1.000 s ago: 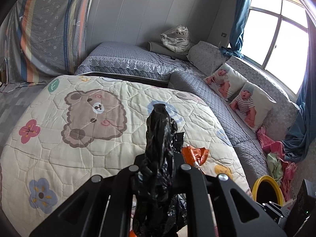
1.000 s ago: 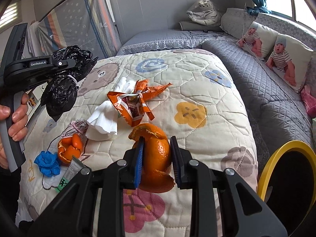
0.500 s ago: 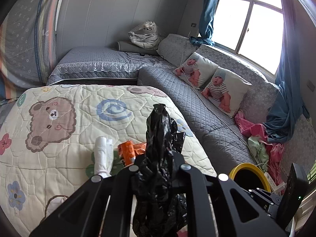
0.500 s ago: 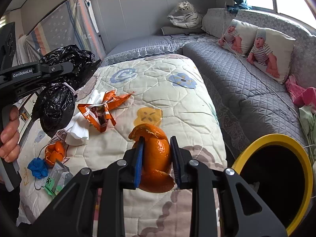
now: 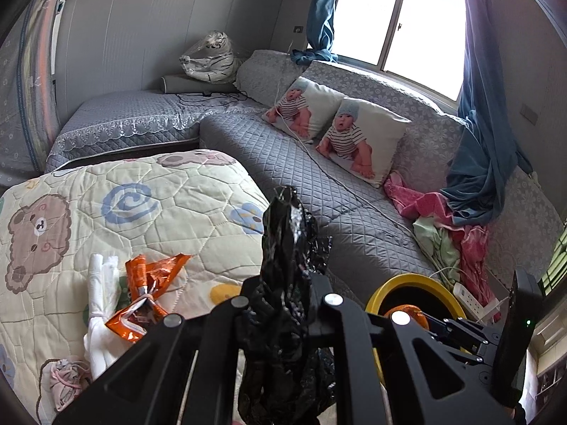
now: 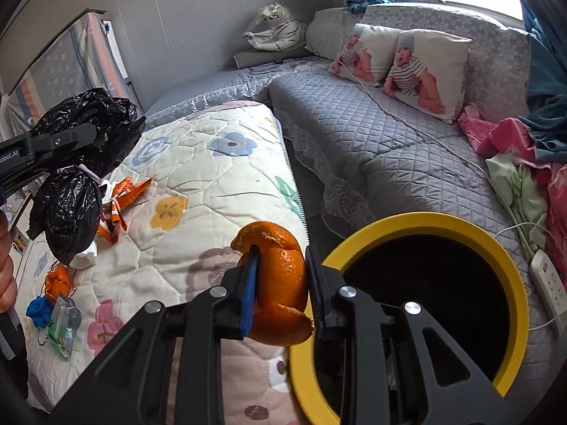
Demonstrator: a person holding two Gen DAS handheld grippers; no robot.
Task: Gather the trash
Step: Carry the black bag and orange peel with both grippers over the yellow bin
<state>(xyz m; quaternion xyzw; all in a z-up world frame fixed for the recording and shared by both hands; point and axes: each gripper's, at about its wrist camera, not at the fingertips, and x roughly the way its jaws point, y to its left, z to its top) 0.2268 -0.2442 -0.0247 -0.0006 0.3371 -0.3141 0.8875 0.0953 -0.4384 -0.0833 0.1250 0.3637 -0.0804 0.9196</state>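
My right gripper [image 6: 281, 283] is shut on an orange peel [image 6: 278, 283] and holds it at the left rim of the yellow-rimmed bin [image 6: 510, 283], beside the quilted table. My left gripper [image 5: 283, 283] is shut on a crumpled black plastic bag [image 5: 287, 248]; the bag also shows in the right wrist view [image 6: 81, 148], above the quilt. On the quilt lie an orange snack wrapper [image 5: 149, 287], white tissue [image 5: 101, 304], a second orange peel [image 6: 56, 281], a blue scrap [image 6: 39, 311] and a green packet [image 6: 63, 326]. The bin [image 5: 379, 294] shows in the left wrist view too.
The cartoon quilt [image 6: 212, 191] covers the low table. A grey quilted sofa [image 6: 372, 134] with two baby-print pillows [image 6: 421, 67] runs behind. A white power strip [image 6: 549, 290] and cable lie right of the bin. Pink and green cloths [image 6: 514, 163] lie on the sofa.
Both grippers have swung right, away from the quilt towards the bin. The orange peel now sits at the bin's rim. The bag stays gripped.
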